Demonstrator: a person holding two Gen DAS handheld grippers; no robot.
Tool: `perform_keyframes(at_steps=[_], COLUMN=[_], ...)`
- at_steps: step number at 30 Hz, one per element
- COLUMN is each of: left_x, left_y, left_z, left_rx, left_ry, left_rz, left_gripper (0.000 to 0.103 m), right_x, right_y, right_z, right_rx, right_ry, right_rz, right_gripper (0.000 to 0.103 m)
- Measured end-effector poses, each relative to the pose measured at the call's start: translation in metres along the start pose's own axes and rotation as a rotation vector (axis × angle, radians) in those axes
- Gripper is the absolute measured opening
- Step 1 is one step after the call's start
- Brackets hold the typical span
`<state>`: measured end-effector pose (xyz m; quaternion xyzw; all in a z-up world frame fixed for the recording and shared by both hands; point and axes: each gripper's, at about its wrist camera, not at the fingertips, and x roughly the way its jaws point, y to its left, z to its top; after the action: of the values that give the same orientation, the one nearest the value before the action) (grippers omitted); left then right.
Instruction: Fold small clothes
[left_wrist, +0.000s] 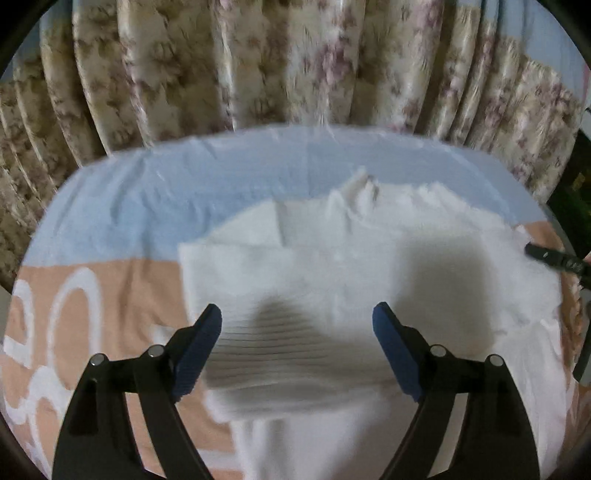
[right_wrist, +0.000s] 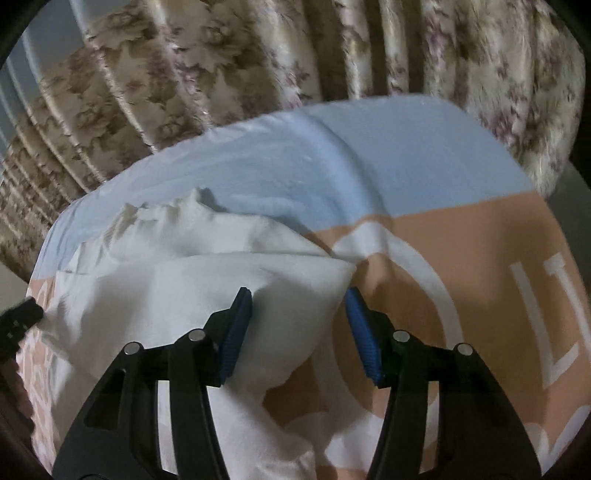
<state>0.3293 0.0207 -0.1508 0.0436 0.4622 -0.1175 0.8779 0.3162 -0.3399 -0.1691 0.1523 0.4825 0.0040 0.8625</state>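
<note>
My left gripper (left_wrist: 297, 328) hangs released over the white garment (left_wrist: 332, 266), my right gripper (right_wrist: 299, 314) spread astride its right edge; I'd pinch both layers evenly.

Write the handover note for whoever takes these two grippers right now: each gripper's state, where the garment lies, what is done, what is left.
Left gripper: open, empty, over the white garment.
Right gripper: open, empty, at the garment's right edge.
Garment: on the blue and peach bedsheet, in front of the floral curtain.
Done: one flap looks folded over.
Left: remaining folds, smoothing.
</note>
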Motion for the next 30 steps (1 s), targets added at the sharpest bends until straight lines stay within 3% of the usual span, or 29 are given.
perform_keyframes(at_steps=[3, 5, 6, 7, 14, 17, 20, 22, 26, 30], left_x=[0.015, 0.017, 0.017, 0.016, 0.012, 0.011, 0.012, 0.012, -0.001, -0.005], left_y=[0.002, 0.003, 0.001, -0.001, -0.001, -0.006, -0.01, -0.011, -0.006, -0.005], left_z=[-0.007, -0.012, -0.015, -0.017, -0.02, -0.02, -0.018, -0.017, -0.012, -0.005], left_rx=[-0.011, -0.009, 0.01, 0.028, 0.023, 0.041, 0.047, 0.043, 0.003, -0.031], left_ry=[0.034, 0.035, 0.03, 0.029, 0.026, 0.027, 0.034, 0.039, 0.018, -0.001], left_rz=[0.022, 0.031, 0.044, 0.058, 0.058, 0.061, 0.068, 0.07, 0.037, 0.005], left_gripper=[0.084, 0.084, 0.084, 0.084, 0.084, 0.084, 0.084, 0.084, 0.084, 0.085], right_x=[0.007, 0.014, 0.014, 0.014, -0.019, 0.0, 0.02, 0.026, -0.013, -0.044], right_y=[-0.011, -0.016, -0.015, -0.014, 0.012, 0.015, 0.004, -0.002, -0.004, 0.03], right_z=[0.004, 0.007, 0.009, 0.011, 0.03, 0.035, 0.033, 0.03, 0.019, -0.005], right_rx=[0.066, 0.096, 0.096, 0.088, -0.144, -0.247, -0.262, -0.247, -0.183, -0.211], right_ry=[0.004, 0.024, 0.016, 0.007, -0.198, -0.155, -0.099, -0.045, -0.113, -0.139], right_rz=[0.043, 0.075, 0.086, 0.097, 0.037, -0.044, -0.063, -0.06, 0.005, 0.076], right_gripper=[0.053, 0.037, 0.016, 0.008, 0.008, 0.008, 0.009, 0.025, 0.03, 0.038])
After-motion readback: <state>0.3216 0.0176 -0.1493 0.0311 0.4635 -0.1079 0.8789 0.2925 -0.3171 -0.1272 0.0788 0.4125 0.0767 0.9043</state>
